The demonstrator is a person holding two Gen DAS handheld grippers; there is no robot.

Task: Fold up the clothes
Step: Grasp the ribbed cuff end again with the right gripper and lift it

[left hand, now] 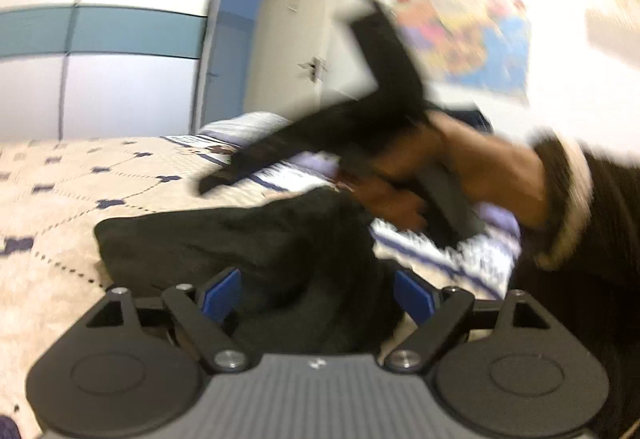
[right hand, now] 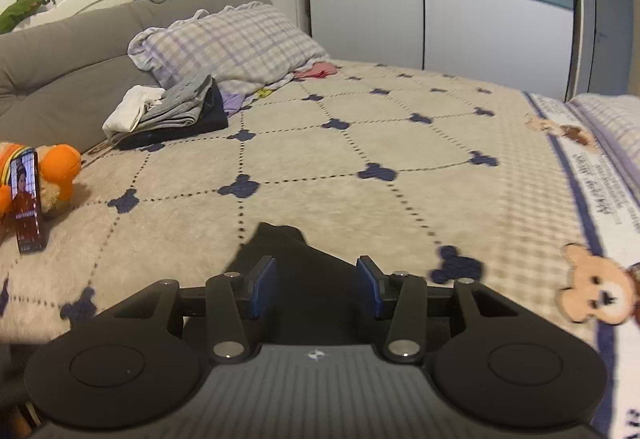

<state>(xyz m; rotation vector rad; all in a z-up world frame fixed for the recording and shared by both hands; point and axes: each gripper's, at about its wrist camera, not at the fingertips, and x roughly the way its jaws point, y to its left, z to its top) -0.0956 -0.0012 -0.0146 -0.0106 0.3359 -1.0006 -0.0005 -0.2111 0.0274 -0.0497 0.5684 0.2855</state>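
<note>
Left claw (left hand: pixel 318 289) is sitting with blue pads apart around a bunched dark green-black fleece garment (left hand: pixel 240 235) lying on the beige quilted bed cover with navy clover marks (left hand: pixel 60 191); only the left wrist view is showing the person's hand (left hand: pixel 460 163) and fur-cuffed dark sleeve (left hand: pixel 568 199) gripping the other tool, all badly motion-blurred. Right claw (right hand: pixel 316 289) is also sitting with pads spread, a dark cloth corner (right hand: pixel 288 251) lying between them untouched, and only this view is showing the folded stack of white, grey and navy clothes (right hand: pixel 168 111) by the checked pillow (right hand: pixel 232 43). Garment's full shape is cut off by both tool bodies.
</note>
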